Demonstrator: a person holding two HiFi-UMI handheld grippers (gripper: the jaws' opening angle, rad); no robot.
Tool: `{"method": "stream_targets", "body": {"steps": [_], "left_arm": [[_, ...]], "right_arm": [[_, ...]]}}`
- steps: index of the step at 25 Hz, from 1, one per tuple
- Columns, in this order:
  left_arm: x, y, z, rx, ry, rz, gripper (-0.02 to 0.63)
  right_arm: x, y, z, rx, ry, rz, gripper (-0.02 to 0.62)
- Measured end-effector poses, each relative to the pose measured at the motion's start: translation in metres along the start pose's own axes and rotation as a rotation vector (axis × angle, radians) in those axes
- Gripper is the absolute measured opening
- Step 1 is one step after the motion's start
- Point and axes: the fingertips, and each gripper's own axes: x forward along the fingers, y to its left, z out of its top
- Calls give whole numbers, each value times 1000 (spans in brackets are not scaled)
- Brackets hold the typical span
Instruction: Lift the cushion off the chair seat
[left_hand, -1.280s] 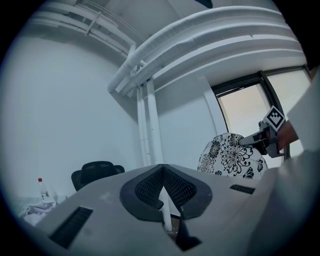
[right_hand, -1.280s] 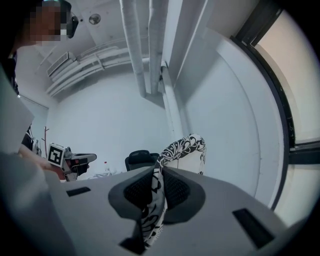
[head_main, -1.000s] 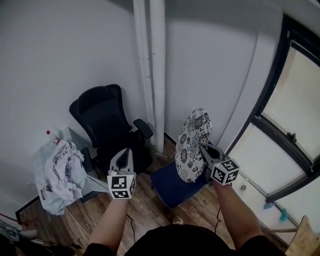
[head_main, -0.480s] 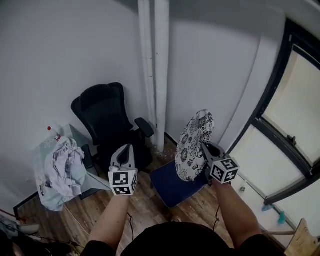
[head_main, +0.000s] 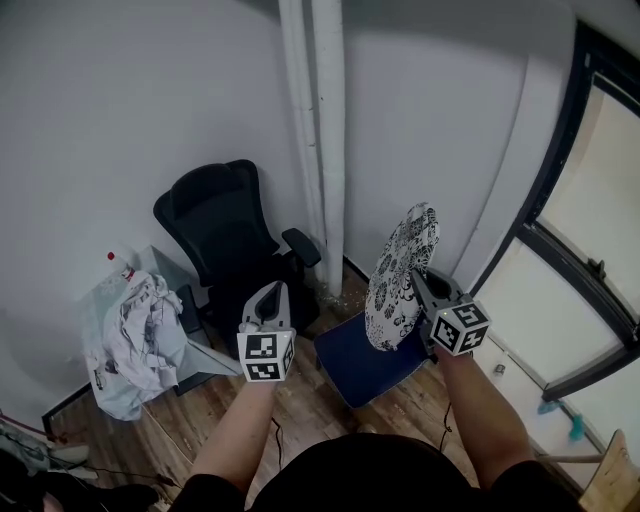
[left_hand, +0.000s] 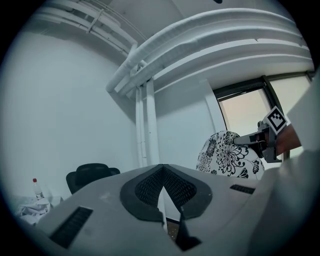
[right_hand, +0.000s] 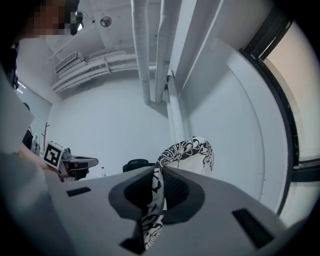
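A black-and-white flowered cushion (head_main: 400, 280) hangs upright in the air above the blue chair seat (head_main: 362, 362). My right gripper (head_main: 418, 283) is shut on its right edge. In the right gripper view the fabric of the cushion (right_hand: 189, 151) is pinched between the pads of the right gripper (right_hand: 158, 176). My left gripper (head_main: 268, 297) is held level to the left of the cushion, shut with nothing in it. In the left gripper view the left gripper (left_hand: 162, 169) has its jaws together, with the cushion (left_hand: 227, 157) off to the right.
A black office chair (head_main: 222, 232) stands against the wall behind the left gripper. White pipes (head_main: 322, 130) run up the wall. A glass side table (head_main: 195, 362) at the left carries a crumpled bag (head_main: 130, 338). A dark-framed window (head_main: 585, 240) is at the right.
Only the head view has shifted a little. Both grippers and the cushion keep their places relative to the chair.
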Motion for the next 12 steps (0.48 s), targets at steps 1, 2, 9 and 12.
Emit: {"method": "stream_targets", "body": {"steps": [1,2,9,12], "left_arm": [[2,-1,0,1,3,-7,5],[4,-2,1,-1,6,-14,5],[13,0,7,-7,12,-23,5],[17,0,13,-1,-1,-23,5]], "right_arm": [[1,0,2,-1,-2,2,35],[3,0,4,1,-5,4,35],[10,6,22,-9,-26,25,35],[14,5,29,-10,-37,30,35]]}}
